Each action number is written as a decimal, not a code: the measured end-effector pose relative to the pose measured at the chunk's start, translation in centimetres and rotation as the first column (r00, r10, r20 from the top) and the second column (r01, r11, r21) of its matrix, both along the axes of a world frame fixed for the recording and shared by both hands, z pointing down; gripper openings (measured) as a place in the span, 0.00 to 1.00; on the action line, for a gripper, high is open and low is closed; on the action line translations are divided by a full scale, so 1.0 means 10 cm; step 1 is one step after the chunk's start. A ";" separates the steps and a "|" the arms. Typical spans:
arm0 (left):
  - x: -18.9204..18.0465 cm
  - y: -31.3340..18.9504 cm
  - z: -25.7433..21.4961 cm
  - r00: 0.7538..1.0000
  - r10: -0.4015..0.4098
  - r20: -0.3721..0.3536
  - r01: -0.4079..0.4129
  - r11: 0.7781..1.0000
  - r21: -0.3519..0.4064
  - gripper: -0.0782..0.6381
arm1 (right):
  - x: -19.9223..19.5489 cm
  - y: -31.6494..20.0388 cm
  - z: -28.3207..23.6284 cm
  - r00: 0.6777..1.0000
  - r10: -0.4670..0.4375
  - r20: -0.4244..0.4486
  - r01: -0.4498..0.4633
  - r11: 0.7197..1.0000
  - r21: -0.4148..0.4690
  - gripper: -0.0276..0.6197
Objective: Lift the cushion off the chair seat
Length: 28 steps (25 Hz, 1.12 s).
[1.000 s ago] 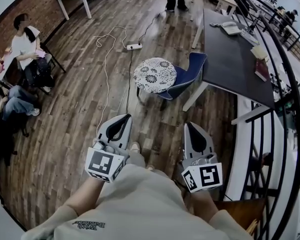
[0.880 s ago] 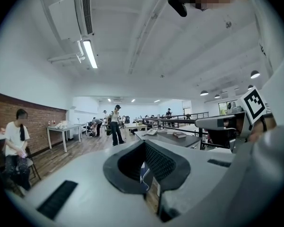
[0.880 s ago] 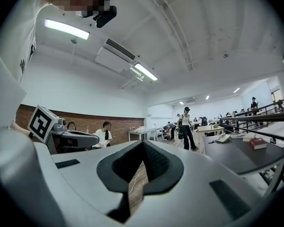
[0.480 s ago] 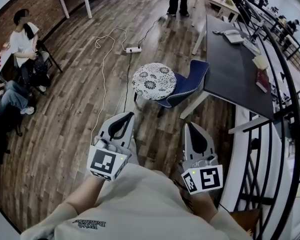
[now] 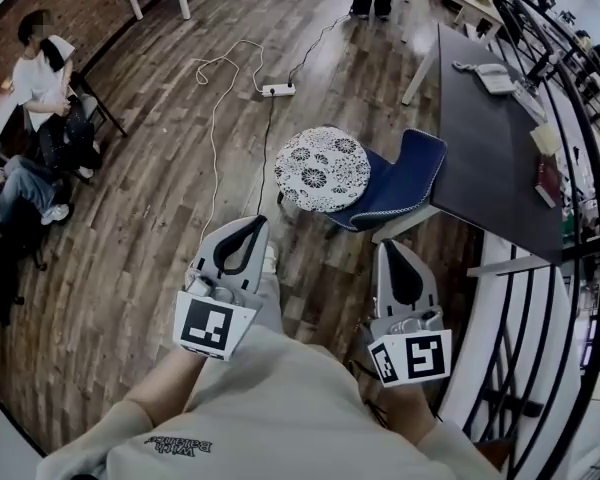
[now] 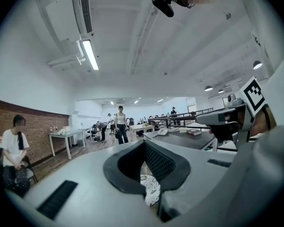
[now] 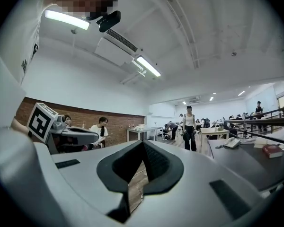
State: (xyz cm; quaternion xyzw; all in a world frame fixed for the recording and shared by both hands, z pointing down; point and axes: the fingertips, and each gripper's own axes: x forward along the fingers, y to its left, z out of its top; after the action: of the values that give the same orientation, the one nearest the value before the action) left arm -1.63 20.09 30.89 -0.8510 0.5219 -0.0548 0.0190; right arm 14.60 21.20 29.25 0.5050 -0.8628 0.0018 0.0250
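Your cushion is round, white with dark flower rosettes, and lies flat on the seat of the blue chair beside the dark counter, well ahead of both grippers. Left gripper and right gripper: jaws closed together, holding nothing. The left gripper view shows the cushion through the slot under its jaws; the right gripper view shows plank floor there

Beige short-sleeved shirt, dark print. Grey left gripper and right gripper: black pads, white marker cubes with black squares.
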 end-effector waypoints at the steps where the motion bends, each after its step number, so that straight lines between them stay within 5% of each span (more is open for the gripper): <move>1: -0.03 -0.12 0.00 1.000 0.011 -0.004 -0.011 1.000 -0.006 0.12 | -0.03 -0.13 0.01 1.000 0.004 0.002 -0.004 1.000 -0.007 0.05; 16: -0.53 -2.09 0.08 0.994 0.110 -0.016 -0.111 0.989 -0.096 0.12 | -0.70 -2.05 -0.09 0.997 0.056 -0.054 -0.058 0.998 -0.035 0.05; 21: -0.56 -2.56 -0.06 0.972 0.228 -0.049 -0.230 0.973 -0.034 0.12 | -0.86 -2.57 -0.16 0.995 0.084 -0.060 -0.086 0.996 -0.030 0.05; 28: -0.78 -3.08 -0.08 0.967 0.252 -0.031 -0.253 0.967 -0.029 0.12 | -1.09 -3.08 -0.16 0.993 0.106 -0.060 -0.107 0.994 -0.024 0.05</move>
State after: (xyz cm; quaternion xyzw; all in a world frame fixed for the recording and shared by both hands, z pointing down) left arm -9.42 -10.75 30.14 -0.9114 0.4086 -0.0490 0.0048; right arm 3.67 -9.63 27.62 0.5498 -0.8333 -0.0002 0.0571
